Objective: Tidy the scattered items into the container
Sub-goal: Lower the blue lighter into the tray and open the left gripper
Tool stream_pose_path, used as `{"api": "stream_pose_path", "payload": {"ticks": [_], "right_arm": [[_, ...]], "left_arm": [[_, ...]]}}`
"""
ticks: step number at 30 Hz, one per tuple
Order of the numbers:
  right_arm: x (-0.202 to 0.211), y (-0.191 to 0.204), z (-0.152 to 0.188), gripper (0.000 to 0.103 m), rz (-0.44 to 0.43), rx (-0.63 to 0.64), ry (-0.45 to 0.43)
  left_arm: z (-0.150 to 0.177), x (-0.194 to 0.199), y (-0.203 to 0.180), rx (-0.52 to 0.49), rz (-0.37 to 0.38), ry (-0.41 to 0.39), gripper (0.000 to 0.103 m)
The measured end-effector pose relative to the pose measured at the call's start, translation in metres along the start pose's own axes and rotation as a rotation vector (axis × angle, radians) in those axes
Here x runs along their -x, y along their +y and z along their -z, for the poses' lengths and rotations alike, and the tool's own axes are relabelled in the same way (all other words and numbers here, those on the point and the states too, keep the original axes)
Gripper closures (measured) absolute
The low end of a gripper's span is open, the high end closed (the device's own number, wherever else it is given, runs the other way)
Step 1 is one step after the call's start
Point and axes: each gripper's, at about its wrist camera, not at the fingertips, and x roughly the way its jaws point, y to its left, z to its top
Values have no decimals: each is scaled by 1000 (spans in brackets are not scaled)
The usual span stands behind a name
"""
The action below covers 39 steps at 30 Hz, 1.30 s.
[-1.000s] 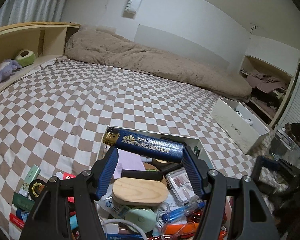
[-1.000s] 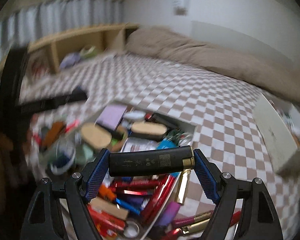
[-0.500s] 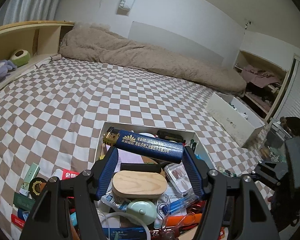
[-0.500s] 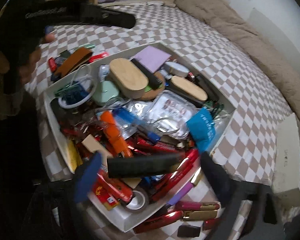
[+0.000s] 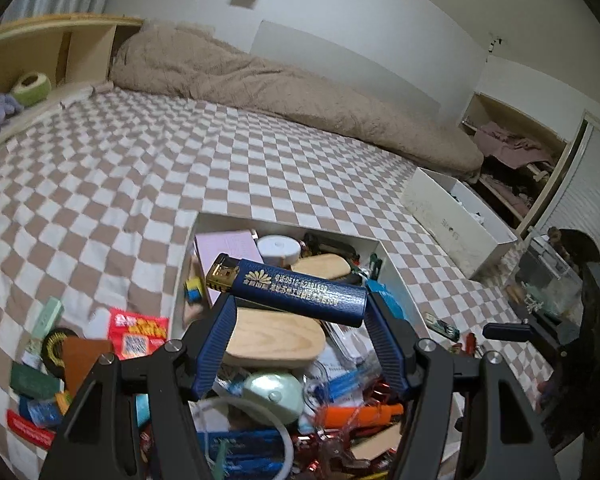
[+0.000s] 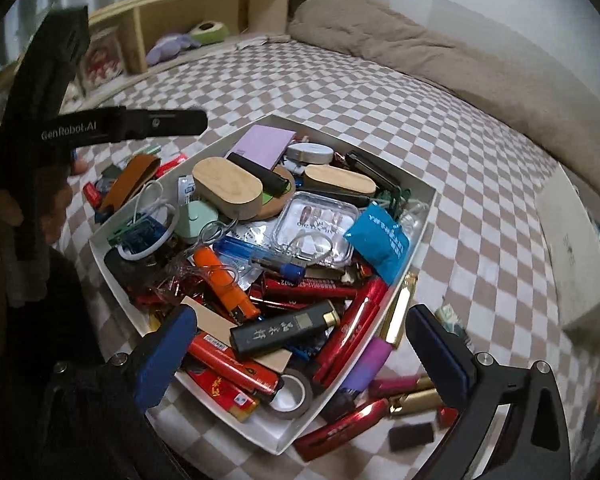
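Above the crowded white container [image 6: 416,216] on a checked bedspread [image 5: 140,168], the right gripper [image 6: 300,344] has just spread its jaws, dropping a black lighter [image 6: 284,330] inside, while the left gripper [image 5: 296,312] clamps a blue lighter [image 5: 296,294], seemingly next in.

At the upper left of the right wrist view, a black handle [image 6: 112,126] bears "GenRobot.AI" in pale letters. Low in the middle of the left wrist view, a blue lighter [image 5: 296,290] carries a gold flower emblem and gold print, with digits that seem to begin 0512; the rest is too small. A black lighter [image 6: 284,330] in the white container [image 6: 268,436] shows pale brush characters, unreadable.
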Motion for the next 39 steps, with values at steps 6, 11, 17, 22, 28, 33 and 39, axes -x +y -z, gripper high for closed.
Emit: {"api": "stream_pose_path", "payload": {"ticks": [6, 11, 17, 22, 28, 33, 39], "right_arm": [[8, -4, 11, 0, 17, -113, -56], [14, -9, 22, 0, 26, -193, -104], [14, -16, 33, 0, 44, -259, -127], [12, -24, 38, 0, 60, -321, -161], [11, -32, 51, 0, 39, -365, -200], [7, -30, 58, 0, 4, -361, -209], [10, -33, 64, 0, -51, -382, -238]], "left_arm": [[12, 2, -13, -8, 1, 6, 37], [30, 8, -25, 6, 16, 30, 37], [56, 14, -31, 54, 76, 109, 37], [77, 16, -35, 159, 120, 169, 37], [91, 19, -48, 231, 124, 218, 37], [99, 24, -54, 280, 57, 222, 37], [108, 28, -55, 369, -50, 219, 37]]}}
